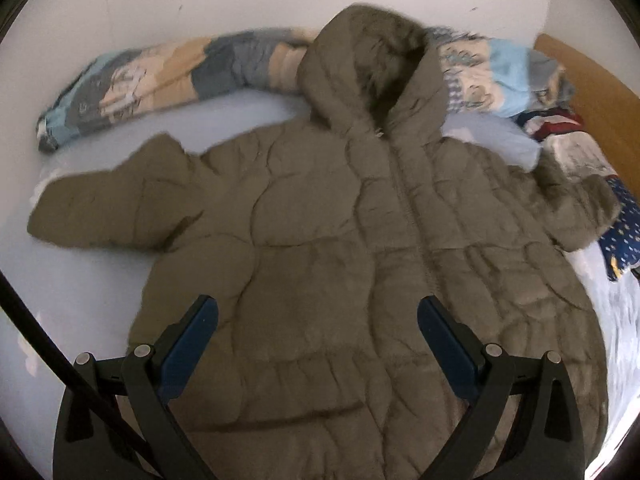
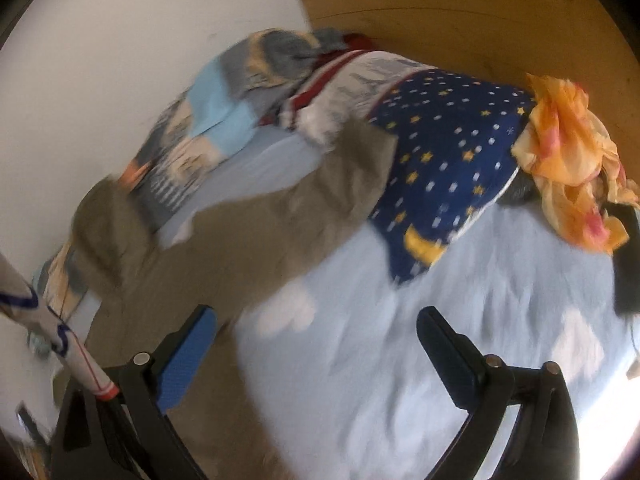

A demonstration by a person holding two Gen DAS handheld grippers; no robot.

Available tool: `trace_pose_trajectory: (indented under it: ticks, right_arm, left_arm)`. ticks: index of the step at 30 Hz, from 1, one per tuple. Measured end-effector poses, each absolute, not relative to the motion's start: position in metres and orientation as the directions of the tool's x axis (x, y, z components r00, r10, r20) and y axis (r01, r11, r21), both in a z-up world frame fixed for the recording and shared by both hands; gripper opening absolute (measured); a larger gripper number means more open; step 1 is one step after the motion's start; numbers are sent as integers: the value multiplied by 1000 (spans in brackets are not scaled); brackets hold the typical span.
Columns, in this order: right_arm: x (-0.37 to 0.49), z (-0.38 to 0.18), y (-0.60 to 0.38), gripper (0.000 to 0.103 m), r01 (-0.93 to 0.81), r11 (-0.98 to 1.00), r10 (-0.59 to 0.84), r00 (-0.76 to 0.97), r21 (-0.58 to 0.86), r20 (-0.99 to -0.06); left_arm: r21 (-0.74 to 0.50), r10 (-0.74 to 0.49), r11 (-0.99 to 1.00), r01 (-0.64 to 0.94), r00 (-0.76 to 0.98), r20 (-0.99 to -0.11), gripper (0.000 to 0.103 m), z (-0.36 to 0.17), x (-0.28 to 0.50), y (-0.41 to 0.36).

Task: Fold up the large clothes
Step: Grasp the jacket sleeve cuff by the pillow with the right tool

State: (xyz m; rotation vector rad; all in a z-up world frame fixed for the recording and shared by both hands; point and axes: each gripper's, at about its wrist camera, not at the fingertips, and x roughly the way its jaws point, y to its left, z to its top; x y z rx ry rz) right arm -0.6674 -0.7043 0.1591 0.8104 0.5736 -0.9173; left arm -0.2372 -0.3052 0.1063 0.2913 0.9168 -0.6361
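Note:
An olive-brown puffer jacket point(image 1: 340, 248) lies flat and face up on the bed, hood point(image 1: 368, 60) toward the wall, zipper closed. Its left sleeve point(image 1: 108, 204) stretches out to the left and its right sleeve point(image 1: 576, 208) reaches the pillows. My left gripper point(image 1: 318, 316) hovers open over the jacket's lower front, holding nothing. In the right wrist view the same jacket point(image 2: 240, 240) shows blurred at the left, its sleeve end against a dark blue star-print pillow point(image 2: 444, 160). My right gripper point(image 2: 316, 328) is open above the sheet beside the jacket's edge.
The bed has a pale blue sheet point(image 2: 440, 340). A rolled patchwork blanket point(image 1: 168, 80) lies along the white wall behind the hood. Pillows point(image 1: 572, 148) and an orange cloth point(image 2: 568, 152) pile up by the wooden headboard point(image 2: 460, 20). A white pole point(image 2: 52, 320) crosses the right view's left edge.

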Motion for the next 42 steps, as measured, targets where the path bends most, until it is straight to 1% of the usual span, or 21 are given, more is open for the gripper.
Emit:
trace_pose_trajectory:
  ticks: [2, 5, 7, 10, 13, 14, 17, 19, 21, 23, 24, 25, 31, 34, 37, 42]
  right_arm:
    - [-663, 152, -746, 97, 876, 321, -479, 478, 360, -736]
    - [-658, 142, -794, 92, 881, 279, -478, 472, 382, -741]
    - [-655, 135, -825, 86, 885, 256, -480, 466, 389, -744]
    - [-649, 124, -856, 85, 888, 238, -481, 460, 394, -746]
    - [-641, 110, -883, 75, 898, 217, -471, 441, 384, -764]
    - [-638, 105, -891, 73, 899, 211, -466, 438, 384, -769]
    - [-634, 94, -907, 71, 901, 198, -463, 434, 387, -773]
    - [-626, 87, -917, 70, 918, 190, -470, 395, 347, -789]
    - [-622, 80, -923, 61, 919, 191, -475, 393, 344, -788]
    - [-615, 73, -929, 22, 921, 192, -463, 389, 338, -796]
    - [-615, 72, -929, 22, 919, 182, -464, 393, 348, -794]
    - [-616, 75, -926, 17, 914, 185, -484, 404, 361, -776]
    - [-628, 111, -898, 16, 910, 192, -563, 408, 367, -718]
    - [-645, 144, -882, 16, 907, 181, -614, 407, 381, -676]
    - [-655, 175, -868, 16, 891, 187, -626, 433, 414, -648]
    - [-650, 232, -828, 16, 867, 262, -650, 483, 423, -587]
  left_arm:
    - [-8, -339, 796, 605, 435, -834, 100, 92, -228, -309]
    - [-26, -310, 810, 586, 390, -867, 100, 74, -219, -311]
    - [-16, -300, 806, 592, 385, -873, 100, 68, -219, -311]
    - [39, -283, 790, 612, 420, -862, 100, 69, -224, -313]
    - [62, -288, 777, 626, 442, -849, 100, 71, -224, -310]
    - [56, -295, 778, 625, 442, -847, 100, 72, -224, -309]
    - [12, -322, 784, 620, 422, -847, 100, 73, -219, -308]
    - [5, -330, 781, 625, 420, -846, 100, 72, -218, -309]
    - [27, -319, 776, 630, 429, -845, 100, 70, -221, -310]
    - [35, -314, 771, 636, 426, -849, 100, 67, -222, -312]
    - [37, -309, 770, 637, 423, -852, 100, 66, -222, -313]
    - [36, -309, 769, 638, 420, -853, 100, 65, -222, -313]
    - [5, -333, 776, 631, 417, -846, 100, 73, -224, -308]
    - [-17, -359, 774, 633, 416, -835, 100, 82, -228, -306]
    - [-8, -370, 770, 638, 437, -820, 100, 90, -233, -304]
    - [-17, -394, 767, 641, 449, -802, 100, 101, -239, -297]
